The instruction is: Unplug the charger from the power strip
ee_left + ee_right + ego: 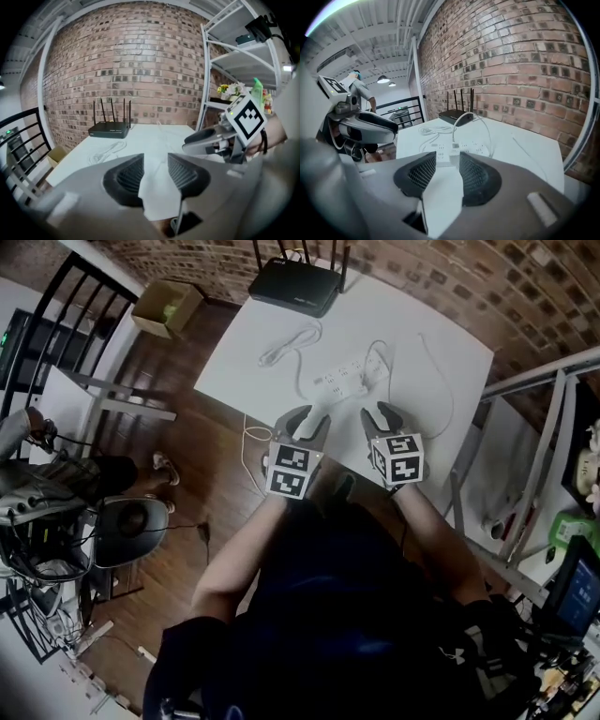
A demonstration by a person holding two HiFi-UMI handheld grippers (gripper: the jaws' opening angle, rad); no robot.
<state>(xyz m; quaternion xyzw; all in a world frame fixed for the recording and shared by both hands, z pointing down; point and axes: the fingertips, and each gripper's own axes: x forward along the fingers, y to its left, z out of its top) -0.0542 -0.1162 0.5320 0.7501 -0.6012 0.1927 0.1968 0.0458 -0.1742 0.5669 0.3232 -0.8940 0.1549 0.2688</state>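
A white power strip (339,381) lies in the middle of the white table (450,343), with a white charger (372,373) plugged in at its right end and the charger's cord looping upward. In the right gripper view the charger (453,149) stands upright on the strip (476,149), just beyond the jaws. My left gripper (306,421) hovers over the table's near edge, open and empty; its pads (126,177) stand apart. My right gripper (382,416) is beside it, also open, with nothing between its fingers (474,174).
A black router (298,282) with antennas sits at the table's far edge. A coiled white cable (289,345) lies left of the strip, and a thin white cord (441,371) lies to its right. A metal shelf rack (544,427) stands on the right, a cardboard box (167,306) on the floor at left.
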